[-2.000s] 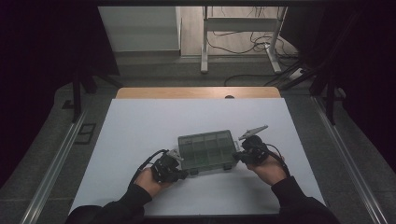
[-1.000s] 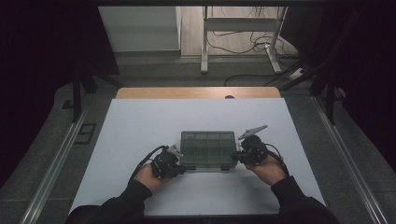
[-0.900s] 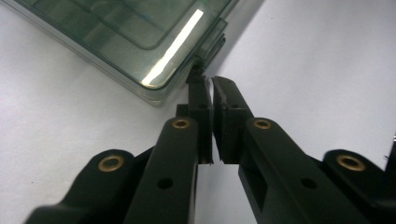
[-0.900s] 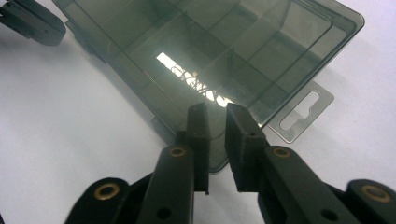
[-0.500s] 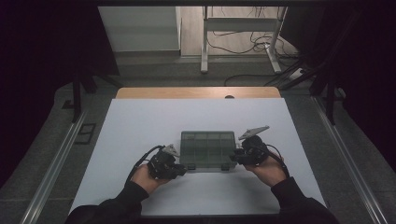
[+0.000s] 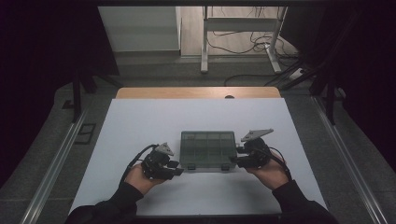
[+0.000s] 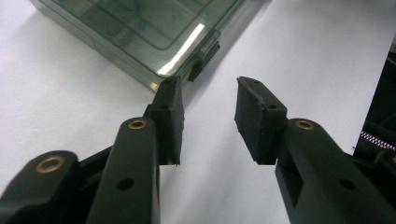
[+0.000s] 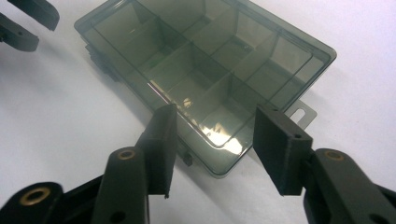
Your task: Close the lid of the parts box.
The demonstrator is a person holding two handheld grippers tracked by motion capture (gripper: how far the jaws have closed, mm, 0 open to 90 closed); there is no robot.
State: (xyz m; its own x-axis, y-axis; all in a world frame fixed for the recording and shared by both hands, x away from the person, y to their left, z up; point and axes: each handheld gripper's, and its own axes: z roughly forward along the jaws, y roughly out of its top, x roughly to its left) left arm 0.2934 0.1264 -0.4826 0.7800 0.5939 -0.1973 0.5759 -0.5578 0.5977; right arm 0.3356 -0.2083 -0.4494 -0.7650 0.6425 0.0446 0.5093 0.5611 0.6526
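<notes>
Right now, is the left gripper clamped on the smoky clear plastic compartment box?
No: the left gripper has its jaws apart over bare white table, with the smoky clear plastic compartment box just beyond them.

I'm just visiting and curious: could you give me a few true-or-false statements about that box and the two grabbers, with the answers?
1. The compartment box lies flat with its lid closed. True.
2. The left gripper clamps the box. False: its jaws have just been opening, with nothing between them.
3. The box sits on a white table. True.
4. The compartments are full of screws. False: they look empty.
5. The right gripper stands open at a corner of the box. True.
</notes>
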